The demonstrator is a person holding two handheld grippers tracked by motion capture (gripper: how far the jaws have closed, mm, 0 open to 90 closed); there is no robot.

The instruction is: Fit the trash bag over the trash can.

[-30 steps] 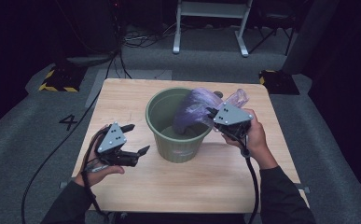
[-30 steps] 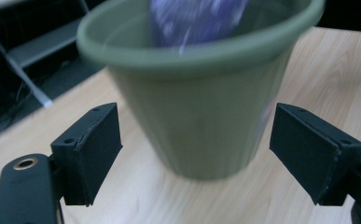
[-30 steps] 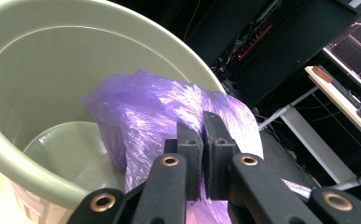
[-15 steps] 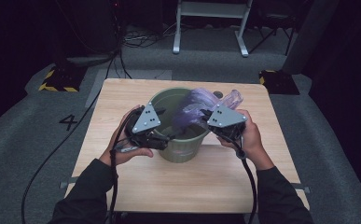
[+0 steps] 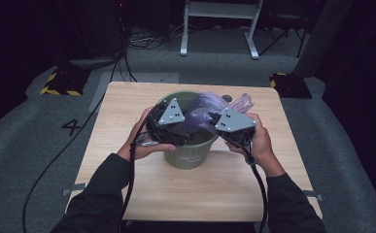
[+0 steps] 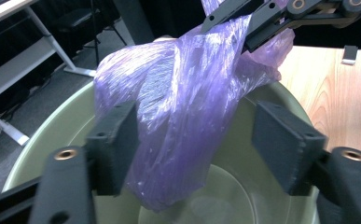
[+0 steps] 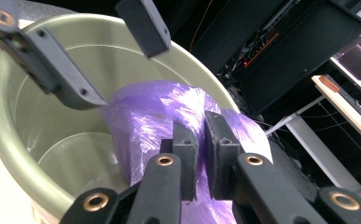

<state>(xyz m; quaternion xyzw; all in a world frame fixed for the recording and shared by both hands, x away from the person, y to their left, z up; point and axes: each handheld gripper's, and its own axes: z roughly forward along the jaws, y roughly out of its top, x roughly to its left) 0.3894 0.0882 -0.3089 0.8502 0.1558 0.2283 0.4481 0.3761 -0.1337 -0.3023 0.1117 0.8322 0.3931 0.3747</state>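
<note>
A green bin [image 5: 190, 156] stands mid-table, and a purple plastic bag [image 5: 207, 104] hangs over its far rim into it. My right gripper [image 5: 209, 120] is at the bin's right side, shut on a fold of the bag [image 7: 150, 112], its pads [image 7: 187, 144] pinching the film. My left gripper [image 5: 188, 131] reaches over the bin's left rim. In the left gripper view its jaws have just been closing with the bag [image 6: 178, 116] between them. The left pad [image 6: 115, 144] brushes the film, while the right pad stands apart from it, so my left gripper [image 6: 201, 149] is open.
The bin stands on a wooden table [image 5: 127, 102] with bare board around it. Behind the table are a white metal stand [image 5: 219, 24], floor cables [image 5: 142, 41] and a yellow-black block [image 5: 59, 82]. A second block [image 5: 287, 82] lies at the right.
My left gripper has come up off the table's left side and moved right to the bin, over the rim, with its jaws narrowing around the bag. The right gripper has kept its grip and place.
</note>
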